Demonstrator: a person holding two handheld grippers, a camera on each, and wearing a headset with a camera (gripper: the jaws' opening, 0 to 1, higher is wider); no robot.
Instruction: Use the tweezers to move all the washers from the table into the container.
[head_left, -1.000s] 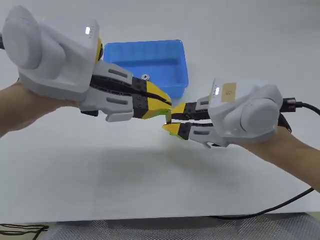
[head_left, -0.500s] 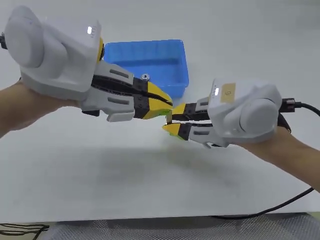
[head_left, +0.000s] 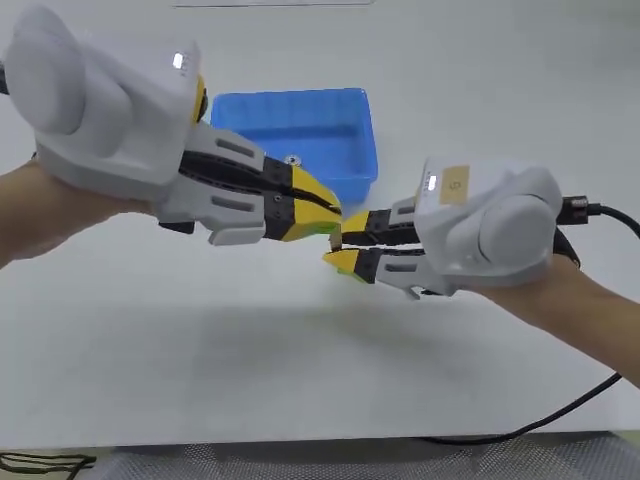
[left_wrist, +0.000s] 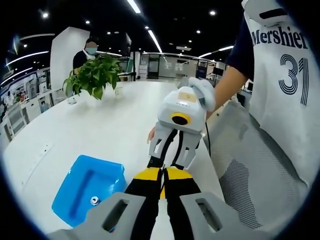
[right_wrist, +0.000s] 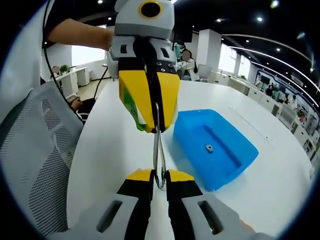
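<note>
Meeting tip to tip over the white table (head_left: 250, 350), the left gripper (head_left: 330, 215) and right gripper (head_left: 335, 252) are both clenched on the thin metal tweezers (right_wrist: 158, 145) (one at each end). Smooth, bare tabletop lies open from them to the near edge, where a black cable (head_left: 560, 410) trails at the right. Just beyond the tips, toward the far edge, sits the rectangular blue plastic container (head_left: 320, 125), with one small round washer (head_left: 292, 160) on its floor.
</note>
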